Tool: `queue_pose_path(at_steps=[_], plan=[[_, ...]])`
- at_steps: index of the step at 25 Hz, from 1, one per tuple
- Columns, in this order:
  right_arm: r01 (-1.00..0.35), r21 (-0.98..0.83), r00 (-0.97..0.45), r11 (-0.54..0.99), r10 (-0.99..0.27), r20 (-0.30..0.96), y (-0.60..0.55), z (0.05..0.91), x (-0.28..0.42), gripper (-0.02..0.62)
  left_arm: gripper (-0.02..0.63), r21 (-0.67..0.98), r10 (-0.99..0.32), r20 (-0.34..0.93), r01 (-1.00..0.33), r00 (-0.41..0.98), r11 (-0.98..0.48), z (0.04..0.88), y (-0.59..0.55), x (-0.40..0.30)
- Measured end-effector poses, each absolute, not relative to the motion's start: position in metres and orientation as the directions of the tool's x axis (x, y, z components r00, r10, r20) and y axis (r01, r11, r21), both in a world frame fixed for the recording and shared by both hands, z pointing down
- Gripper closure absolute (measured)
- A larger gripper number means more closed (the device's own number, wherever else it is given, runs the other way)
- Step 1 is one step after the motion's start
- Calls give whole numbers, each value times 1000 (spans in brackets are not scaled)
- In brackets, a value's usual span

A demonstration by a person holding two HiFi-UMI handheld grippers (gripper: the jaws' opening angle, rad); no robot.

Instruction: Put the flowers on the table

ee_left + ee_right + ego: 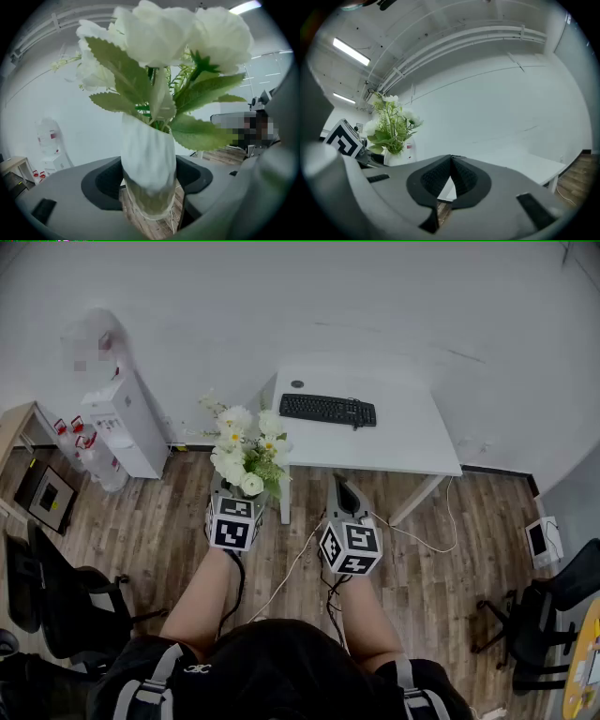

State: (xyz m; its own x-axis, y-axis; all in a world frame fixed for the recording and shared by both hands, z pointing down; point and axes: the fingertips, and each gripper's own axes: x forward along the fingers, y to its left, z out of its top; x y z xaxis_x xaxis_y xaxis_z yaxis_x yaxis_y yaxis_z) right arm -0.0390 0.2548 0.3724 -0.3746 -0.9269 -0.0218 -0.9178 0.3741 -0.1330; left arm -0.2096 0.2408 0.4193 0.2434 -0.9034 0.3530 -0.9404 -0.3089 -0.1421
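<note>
A white vase [149,164] of white flowers [246,448] with green leaves is clamped between the jaws of my left gripper [234,495], held in the air above the wooden floor, just left of the white table [412,437]. The same vase [389,157] and flowers [391,123] show at the left of the right gripper view. My right gripper [345,491] is shut with nothing in it, its tips near the table's front edge.
A black keyboard [328,410] lies on the table's far part. A water dispenser [127,418] stands at the wall on the left. Office chairs [66,601] stand on both sides, and a cable [422,538] trails across the floor.
</note>
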Motion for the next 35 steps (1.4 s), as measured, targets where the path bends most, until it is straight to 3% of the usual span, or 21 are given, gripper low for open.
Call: queue_pose_path(at_steps=[35], plan=[[-927,-143,-348,348,-937,-22,233,400,96,597,253,-107,-917,328,-956,226,-274,438,221,-102]])
